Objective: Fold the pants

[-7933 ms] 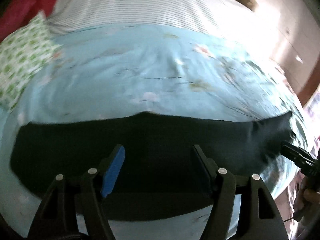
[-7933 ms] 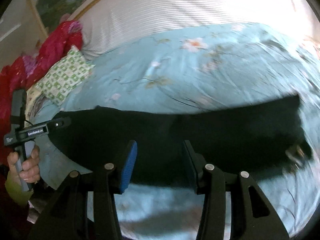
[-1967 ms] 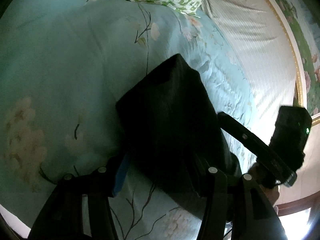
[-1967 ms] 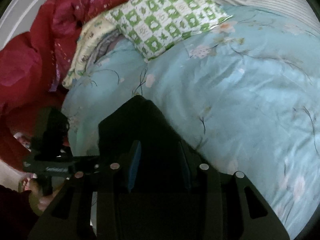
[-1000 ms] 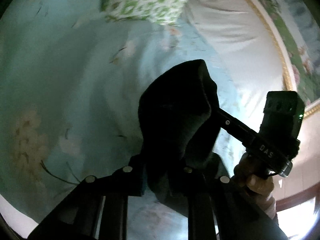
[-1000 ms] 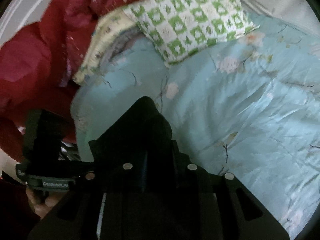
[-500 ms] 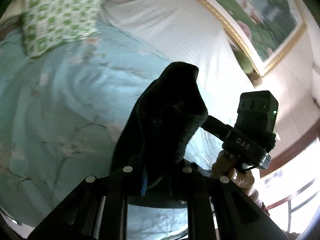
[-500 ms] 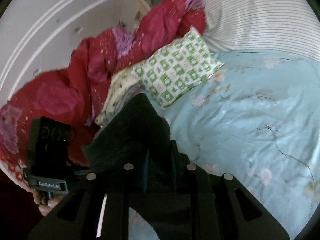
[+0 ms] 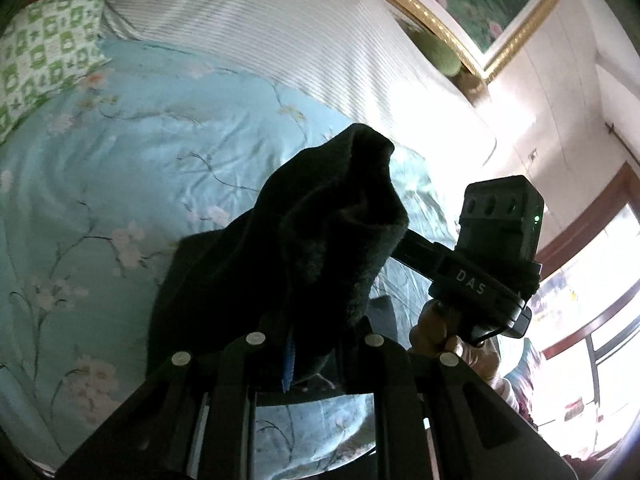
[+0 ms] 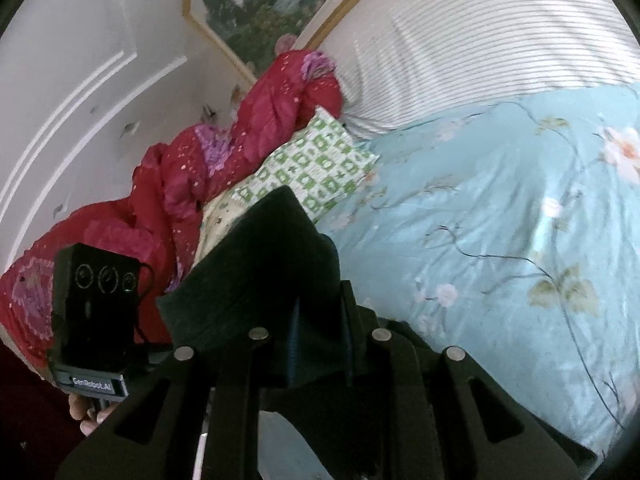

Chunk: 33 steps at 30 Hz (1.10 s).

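The black pants [image 9: 304,248] are folded into a thick bundle and held up above the light blue floral bedspread [image 9: 100,184]. My left gripper [image 9: 316,344] is shut on the near edge of the bundle, its fingertips hidden in the cloth. My right gripper [image 10: 320,340] is shut on the same pants [image 10: 264,280] from the other side. The right gripper's body [image 9: 488,264] shows at the right of the left wrist view, its fingers reaching into the cloth. The left gripper's body [image 10: 96,312] shows at the left of the right wrist view.
A green-and-white patterned pillow [image 10: 316,164] and a red quilt [image 10: 224,160] lie at the bed's left side. A striped white sheet [image 9: 280,32] covers the head end. A framed painting [image 9: 472,4] hangs on the wall. A bright window [image 9: 592,320] is at right.
Both grippers have lifted the folded pants off the bedspread and tilted upward, so the headboard wall and painting come into view. Both stay shut on the cloth.
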Tool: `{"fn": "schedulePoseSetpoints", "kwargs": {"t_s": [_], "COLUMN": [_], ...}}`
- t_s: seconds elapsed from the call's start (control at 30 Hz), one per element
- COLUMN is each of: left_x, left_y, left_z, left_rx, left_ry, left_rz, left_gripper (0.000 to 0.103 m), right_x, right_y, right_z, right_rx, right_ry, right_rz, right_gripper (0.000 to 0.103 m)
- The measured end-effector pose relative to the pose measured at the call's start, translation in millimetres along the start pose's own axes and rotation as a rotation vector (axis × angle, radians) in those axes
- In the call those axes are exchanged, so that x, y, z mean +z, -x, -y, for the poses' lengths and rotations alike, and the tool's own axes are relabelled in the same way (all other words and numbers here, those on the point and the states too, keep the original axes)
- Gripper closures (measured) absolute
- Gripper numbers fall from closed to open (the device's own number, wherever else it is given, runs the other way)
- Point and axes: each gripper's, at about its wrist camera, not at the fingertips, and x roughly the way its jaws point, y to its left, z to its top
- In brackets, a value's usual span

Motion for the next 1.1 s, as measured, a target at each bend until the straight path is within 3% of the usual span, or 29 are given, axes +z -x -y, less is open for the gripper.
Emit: {"fn": "schedulePoseSetpoints", "kwargs": {"t_s": [0.73, 1.0, 1.1], "left_x": [-41.4, -55.2, -59.9], "left_y": [-95.4, -119.2, -125.0], "left_z": [68.4, 75.3, 78.5], "left_rx": [0.057, 0.072, 0.07], "left_ry": [-0.225, -0.283, -0.3], "left_rz": [-0.178, -0.213, -0.222], "left_gripper": [0.088, 0.087, 0.086], "right_x": [-56.3, -72.0, -74.6], "right_y": [72.2, 82.0, 84.3], "right_z": [73.2, 86.1, 87.4], "right_rx": [-0.101, -0.21, -0.238], "right_ry": [-0.148, -0.162, -0.162], "right_rz": [0.073, 0.043, 0.036], "right_gripper": [0.084, 0.084, 0.089]}}
